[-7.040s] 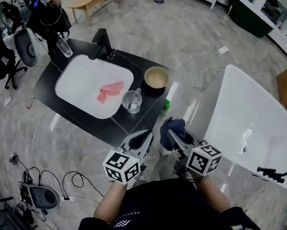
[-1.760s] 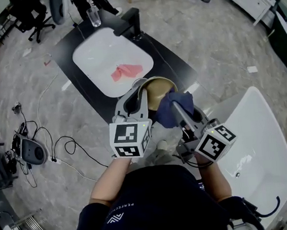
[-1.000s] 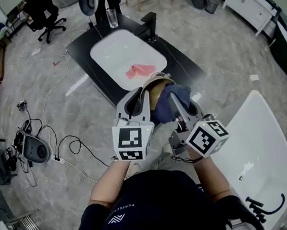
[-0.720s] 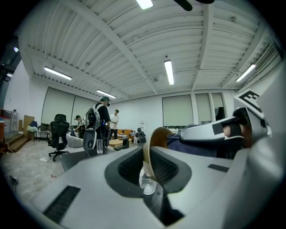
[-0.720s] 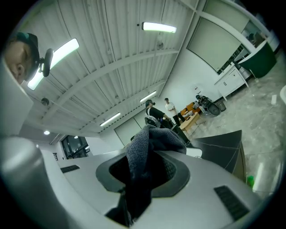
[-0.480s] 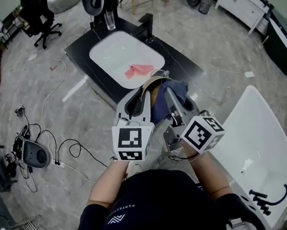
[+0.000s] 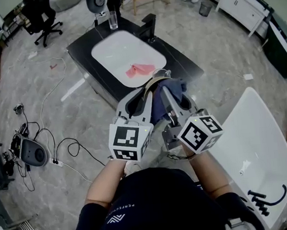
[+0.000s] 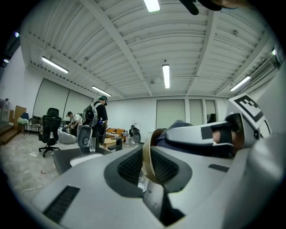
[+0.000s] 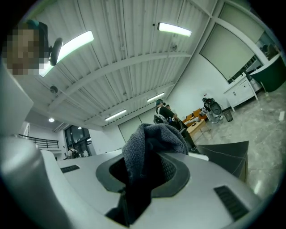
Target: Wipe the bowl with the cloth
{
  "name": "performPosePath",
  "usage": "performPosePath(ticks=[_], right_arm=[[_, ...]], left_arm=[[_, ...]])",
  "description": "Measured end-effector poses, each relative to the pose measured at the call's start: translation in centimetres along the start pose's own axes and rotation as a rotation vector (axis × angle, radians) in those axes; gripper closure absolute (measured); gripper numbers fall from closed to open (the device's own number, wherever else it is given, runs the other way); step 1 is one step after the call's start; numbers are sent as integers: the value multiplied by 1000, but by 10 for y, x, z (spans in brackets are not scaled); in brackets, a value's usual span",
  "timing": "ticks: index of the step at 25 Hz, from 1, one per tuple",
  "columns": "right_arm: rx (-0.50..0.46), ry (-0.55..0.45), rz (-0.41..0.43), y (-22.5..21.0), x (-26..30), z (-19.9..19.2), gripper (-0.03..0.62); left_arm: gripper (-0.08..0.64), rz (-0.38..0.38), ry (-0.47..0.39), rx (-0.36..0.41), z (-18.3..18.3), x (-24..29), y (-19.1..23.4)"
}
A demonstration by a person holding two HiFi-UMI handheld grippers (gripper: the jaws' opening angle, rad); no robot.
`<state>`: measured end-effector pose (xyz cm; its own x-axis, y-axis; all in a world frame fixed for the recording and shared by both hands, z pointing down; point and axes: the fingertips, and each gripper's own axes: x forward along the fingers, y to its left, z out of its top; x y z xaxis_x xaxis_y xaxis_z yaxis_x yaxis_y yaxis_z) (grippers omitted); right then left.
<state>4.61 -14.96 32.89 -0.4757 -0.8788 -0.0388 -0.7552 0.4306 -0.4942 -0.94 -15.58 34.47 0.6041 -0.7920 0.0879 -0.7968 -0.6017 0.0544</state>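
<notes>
A tan bowl (image 7: 157,78) is held off the counter, its rim (image 8: 149,162) caught between the pads of my left gripper (image 7: 149,88). That gripper's jaws have just been opening slightly, with the rim still between them. My right gripper (image 7: 168,92) is shut on a dark blue cloth (image 7: 174,89), which bunches out of its jaws (image 9: 153,142). In the head view the cloth lies against the bowl's inside. From the left gripper view the right gripper and a bit of the cloth (image 8: 175,127) sit just right of the bowl.
Ahead stands a black counter with a white sink (image 7: 121,50), a pink rag (image 7: 140,69) in it, a black faucet (image 7: 149,24) and a glass (image 7: 113,21) at its far edge. A white bathtub (image 7: 260,135) is at the right. Cables (image 7: 45,148) lie on the floor at the left. People stand far back.
The bowl, once on the counter beside the sink, is now in my left gripper with the cloth in it. Over the last second both grippers drifted slightly, staying together.
</notes>
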Motion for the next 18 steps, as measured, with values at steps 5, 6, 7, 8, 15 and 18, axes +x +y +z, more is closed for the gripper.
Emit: performPosePath(ticks=[5, 6, 7, 8, 15, 18], right_arm=[[-44, 53, 62, 12, 7, -4, 491], [-51, 67, 76, 15, 9, -6, 491], [-49, 77, 90, 17, 10, -6, 494], [-43, 84, 102, 18, 12, -6, 494], [-53, 141, 172, 27, 17, -3, 494], [-68, 161, 190, 32, 17, -1, 494]], left_arm=[[511, -24, -11, 45, 10, -3, -4], [511, -31, -9, 61, 11, -3, -5], [514, -37, -9, 74, 13, -3, -5], [514, -42, -13, 79, 16, -4, -4], [508, -103, -44, 48, 32, -5, 0], [505, -125, -50, 38, 38, -7, 2]])
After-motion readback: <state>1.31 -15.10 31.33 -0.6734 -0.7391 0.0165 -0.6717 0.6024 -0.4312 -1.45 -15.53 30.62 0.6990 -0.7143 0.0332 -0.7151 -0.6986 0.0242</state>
